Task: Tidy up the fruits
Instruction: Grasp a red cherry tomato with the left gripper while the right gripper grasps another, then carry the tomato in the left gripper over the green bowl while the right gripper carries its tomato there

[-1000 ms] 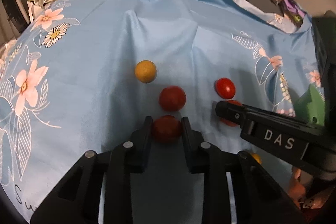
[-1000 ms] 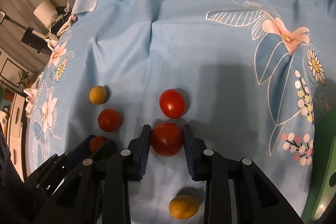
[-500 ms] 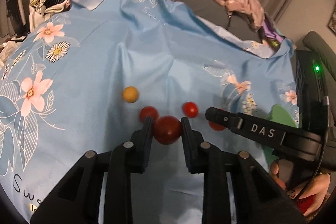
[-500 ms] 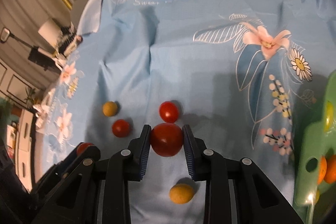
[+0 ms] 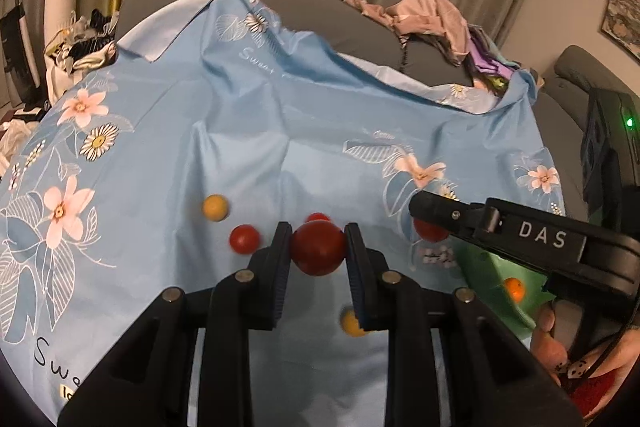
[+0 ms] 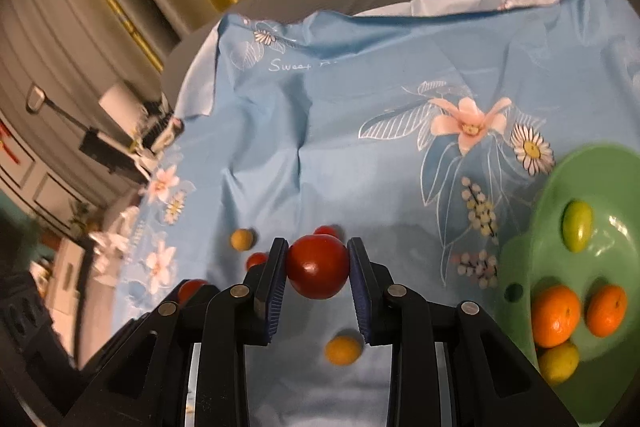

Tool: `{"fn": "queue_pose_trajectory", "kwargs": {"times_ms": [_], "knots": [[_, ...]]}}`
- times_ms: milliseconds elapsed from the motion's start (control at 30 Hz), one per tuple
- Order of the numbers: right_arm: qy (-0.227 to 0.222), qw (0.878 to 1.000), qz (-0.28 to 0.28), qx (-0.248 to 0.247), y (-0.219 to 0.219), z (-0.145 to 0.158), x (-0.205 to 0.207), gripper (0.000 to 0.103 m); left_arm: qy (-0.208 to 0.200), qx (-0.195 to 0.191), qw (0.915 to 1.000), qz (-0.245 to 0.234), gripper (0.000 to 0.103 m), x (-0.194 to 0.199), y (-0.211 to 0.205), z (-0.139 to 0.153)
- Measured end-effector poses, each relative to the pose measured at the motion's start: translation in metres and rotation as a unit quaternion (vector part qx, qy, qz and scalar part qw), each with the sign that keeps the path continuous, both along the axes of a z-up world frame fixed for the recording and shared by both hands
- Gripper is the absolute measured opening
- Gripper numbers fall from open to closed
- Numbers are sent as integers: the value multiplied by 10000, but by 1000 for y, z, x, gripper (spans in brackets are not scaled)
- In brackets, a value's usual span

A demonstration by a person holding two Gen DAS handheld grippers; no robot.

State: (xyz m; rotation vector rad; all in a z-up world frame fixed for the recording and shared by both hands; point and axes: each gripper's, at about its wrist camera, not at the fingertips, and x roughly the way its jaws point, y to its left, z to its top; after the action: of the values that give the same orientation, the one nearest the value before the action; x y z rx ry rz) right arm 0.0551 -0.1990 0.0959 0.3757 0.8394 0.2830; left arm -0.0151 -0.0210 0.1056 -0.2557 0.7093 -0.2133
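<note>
Left wrist view: the left gripper (image 5: 319,247) pinches a dark red tomato (image 5: 318,247). The fruit sits between the tips of both fingers, each pad touching one side, its top level with the fingertips and its bulk above the blue cloth (image 5: 240,131). On the cloth lie a yellow fruit (image 5: 215,207) up and to the left, a small red tomato (image 5: 244,238) just left of the left finger, and a second red one (image 5: 318,217) half hidden behind the held fruit. Another yellow fruit (image 5: 351,323) shows below the right finger. The right gripper (image 5: 430,223) enters from the right with a red fruit (image 5: 429,231) at its tip. A green bowl (image 5: 480,259) lies beneath it.

Right wrist view: the right gripper (image 6: 318,265) pinches a bright red tomato (image 6: 317,265). Both pads press on its sides; the fruit is centred at the fingertips and clear of the cloth (image 6: 340,131). Below it on the cloth lies an orange-yellow fruit (image 6: 343,349). The bowl (image 6: 592,163) at the right holds two oranges (image 6: 555,315) and green-yellow fruits (image 6: 577,231). The left gripper (image 6: 188,293) shows at lower left with its tomato (image 6: 191,289).
</note>
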Motion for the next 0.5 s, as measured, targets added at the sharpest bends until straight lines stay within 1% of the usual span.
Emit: {"fn": "queue_pose_trajectory", "kwargs": {"times_ms": [67, 100, 267, 400, 500], "knots": [[-113, 9998, -143, -15, -9, 6, -4, 31, -85, -45, 9999, -83, 26, -1, -7, 4], [-167, 9996, -208, -41, -11, 9, -7, 31, -63, -23, 9999, -97, 26, 0, -11, 5], [-473, 9977, -473, -133, -30, 24, -17, 31, -209, 30, 9995, -222, 26, -1, -28, 14], [-647, 9958, -621, -184, -45, 32, -25, 31, -349, 287, 9984, -326, 26, -4, -51, 25], [-764, 9944, -706, -165, -56, 38, -30, 31, -461, 363, 9970, -504, 26, -7, -68, 35]]}}
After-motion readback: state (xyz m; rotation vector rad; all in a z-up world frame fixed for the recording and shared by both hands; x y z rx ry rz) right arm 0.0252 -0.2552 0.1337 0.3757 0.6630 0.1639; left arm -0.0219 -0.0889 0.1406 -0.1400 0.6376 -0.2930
